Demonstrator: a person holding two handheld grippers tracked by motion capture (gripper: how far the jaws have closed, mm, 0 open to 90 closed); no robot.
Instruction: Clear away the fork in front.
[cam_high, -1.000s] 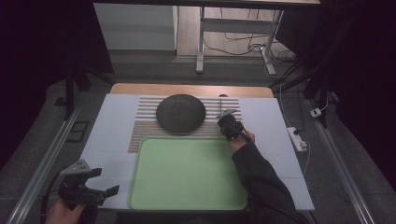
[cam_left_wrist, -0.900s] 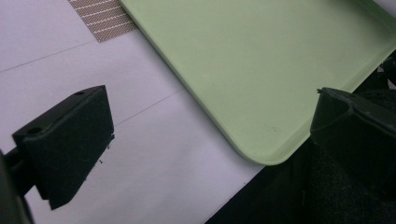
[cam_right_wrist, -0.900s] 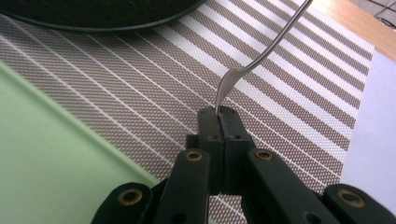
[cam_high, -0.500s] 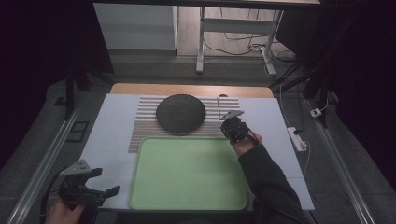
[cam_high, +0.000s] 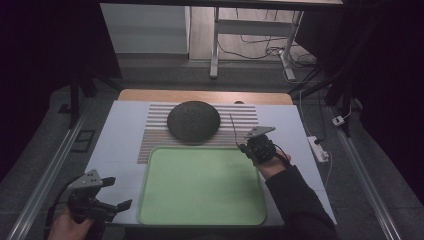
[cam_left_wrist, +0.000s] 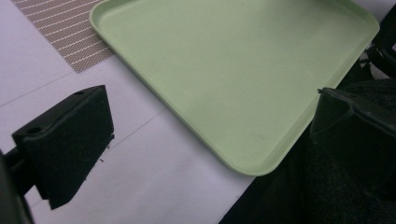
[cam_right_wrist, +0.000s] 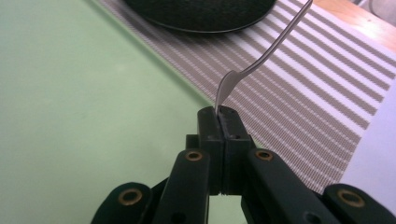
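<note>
my right gripper (cam_right_wrist: 219, 122) has its jaws pinched together on the head end of a metal utensil (cam_right_wrist: 261, 58), whose handle sticks up over the striped mat (cam_high: 155, 131), near the dark bowl (cam_high: 193, 121). my left gripper (cam_high: 116, 192) hangs wide apart and empty beside the green tray (cam_high: 200, 187).

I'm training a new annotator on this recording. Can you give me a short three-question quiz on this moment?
1. True or false: the right tongs are shut on a metal utensil.
2. What lies on the green tray? A) a bowl B) a fork C) nothing visible
3. Fill in: the dark round object sits on the ____ mat.

Key: 1 true; 2 C; 3 striped. The left tongs are open, over the tray's near corner.
</note>
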